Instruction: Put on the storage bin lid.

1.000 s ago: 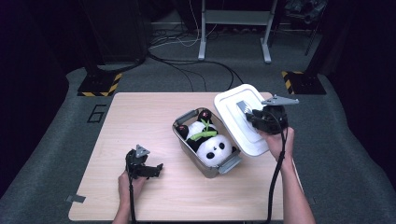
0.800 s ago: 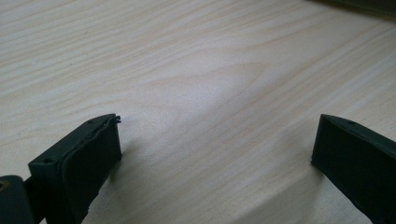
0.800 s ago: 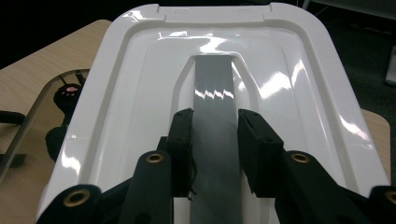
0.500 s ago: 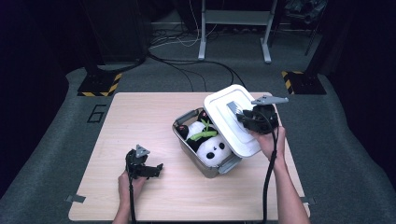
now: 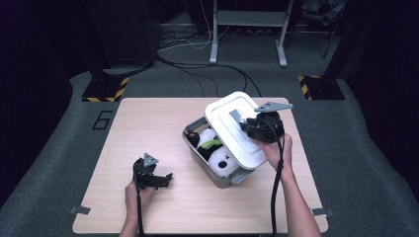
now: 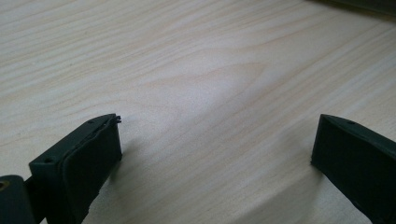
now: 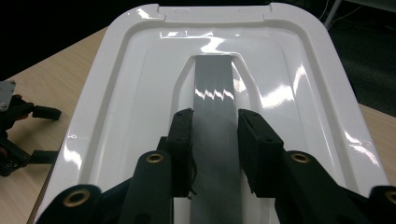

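Note:
A grey storage box [image 5: 218,178] stands on the wooden table [image 5: 148,123] with a panda plush [image 5: 221,161] and other soft toys inside. A white lid [image 5: 228,129] hangs tilted over the box's right half. My right gripper [image 5: 245,126] is shut on the lid's grey handle strip [image 7: 214,79]; in the right gripper view [image 7: 215,127] both jaws pinch that strip, and the lid [image 7: 140,70] spreads ahead. My left gripper [image 5: 165,180] rests on the table at the front left, open with nothing between its jaws [image 6: 217,135], well apart from the box.
Bare table [image 6: 210,70] lies in front of the left gripper. My left gripper [image 7: 18,135] also appears far off in the right gripper view. Beyond the table are floor cables [image 5: 197,74], a metal stand [image 5: 247,29] and hazard-striped blocks [image 5: 104,91].
My right gripper has carried the lid leftward, from beside the box to over its right half. The left gripper has stayed put.

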A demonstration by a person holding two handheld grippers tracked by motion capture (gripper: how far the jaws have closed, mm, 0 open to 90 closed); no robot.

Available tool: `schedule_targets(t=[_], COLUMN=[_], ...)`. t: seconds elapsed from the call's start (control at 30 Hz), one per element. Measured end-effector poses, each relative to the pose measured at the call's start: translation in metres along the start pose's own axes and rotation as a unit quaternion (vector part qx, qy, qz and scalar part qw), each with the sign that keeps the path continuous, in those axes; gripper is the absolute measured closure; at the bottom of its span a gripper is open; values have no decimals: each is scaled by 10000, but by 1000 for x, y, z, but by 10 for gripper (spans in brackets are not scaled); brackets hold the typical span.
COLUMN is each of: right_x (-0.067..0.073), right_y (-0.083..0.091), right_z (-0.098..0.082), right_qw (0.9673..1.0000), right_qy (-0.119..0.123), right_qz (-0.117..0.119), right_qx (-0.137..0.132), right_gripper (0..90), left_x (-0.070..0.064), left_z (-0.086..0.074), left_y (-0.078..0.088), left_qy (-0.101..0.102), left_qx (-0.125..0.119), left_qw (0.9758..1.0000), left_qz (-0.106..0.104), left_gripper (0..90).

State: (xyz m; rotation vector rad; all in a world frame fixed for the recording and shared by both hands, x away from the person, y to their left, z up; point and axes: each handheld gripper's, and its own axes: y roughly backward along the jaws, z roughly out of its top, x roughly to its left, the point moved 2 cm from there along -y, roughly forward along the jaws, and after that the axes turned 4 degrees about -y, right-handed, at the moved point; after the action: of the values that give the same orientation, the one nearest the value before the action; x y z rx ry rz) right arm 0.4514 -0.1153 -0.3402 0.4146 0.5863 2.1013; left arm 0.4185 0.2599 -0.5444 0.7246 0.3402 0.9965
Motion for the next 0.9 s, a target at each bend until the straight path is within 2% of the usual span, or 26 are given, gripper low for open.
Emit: schedule_targets(t=[0.9], right_x=[28], right_y=[-27], right_z=[-6], right_qw=[9994], right_qy=[31], right_qz=[235], right_qx=[260], right_gripper=[668], left_x=[1], left_z=[0], left_y=[1], left_qy=[-54], left_qx=[47], left_qw=[10000], left_qz=[-34], left_gripper=[11])
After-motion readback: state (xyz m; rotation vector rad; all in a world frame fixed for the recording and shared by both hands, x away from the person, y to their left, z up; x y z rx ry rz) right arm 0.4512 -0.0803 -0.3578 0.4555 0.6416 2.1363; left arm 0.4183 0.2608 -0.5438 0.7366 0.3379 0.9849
